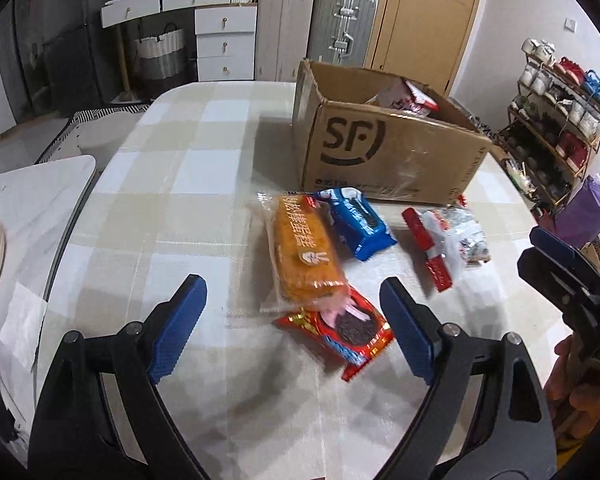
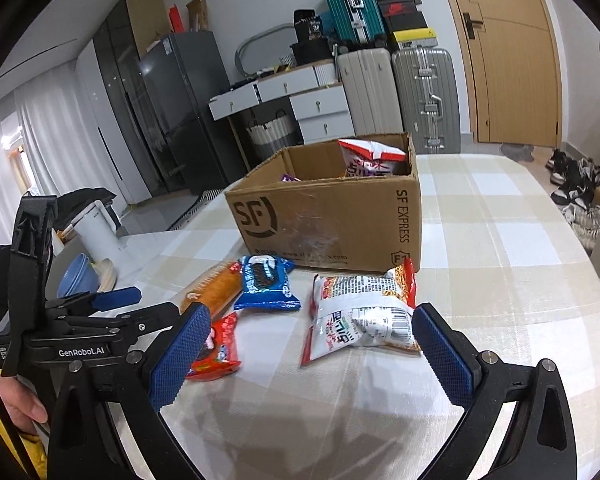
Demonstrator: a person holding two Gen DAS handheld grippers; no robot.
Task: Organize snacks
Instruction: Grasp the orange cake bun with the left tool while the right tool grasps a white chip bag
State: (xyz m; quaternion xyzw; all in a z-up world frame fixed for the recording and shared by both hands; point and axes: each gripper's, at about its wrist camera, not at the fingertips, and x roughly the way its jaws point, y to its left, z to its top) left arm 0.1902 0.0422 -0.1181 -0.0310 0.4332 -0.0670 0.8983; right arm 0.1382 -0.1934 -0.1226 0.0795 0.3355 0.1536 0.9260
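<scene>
Four snack packets lie loose on my checked tabletop (image 1: pixel 172 184), all just in front of the cardboard box (image 1: pixel 384 160), which already holds at least one red-and-white bag (image 2: pixel 370 158).

My left gripper (image 1: pixel 294 330) has its fingers (image 1: pixel 178 330) spread wide, with nothing pressed between them. In its view the orange cake packet (image 1: pixel 304 260) and the red cookie packet (image 1: pixel 338 330) sit in the gap between the two fingers, the orange one lying partly over the red one; whether the fingers are touching the tabletop I cannot tell. The blue cookie packet (image 1: pixel 360 224) lies further ahead, close to the box front.

My right gripper (image 2: pixel 312 350) is likewise wide open and holds nothing. The white-and-red noodle bag (image 2: pixel 360 316) lies straight ahead between its fingers (image 2: pixel 444 354), its right end very near the right finger, though I cannot say they touch. The left finger overlaps the red cookie packet in this view.
</scene>
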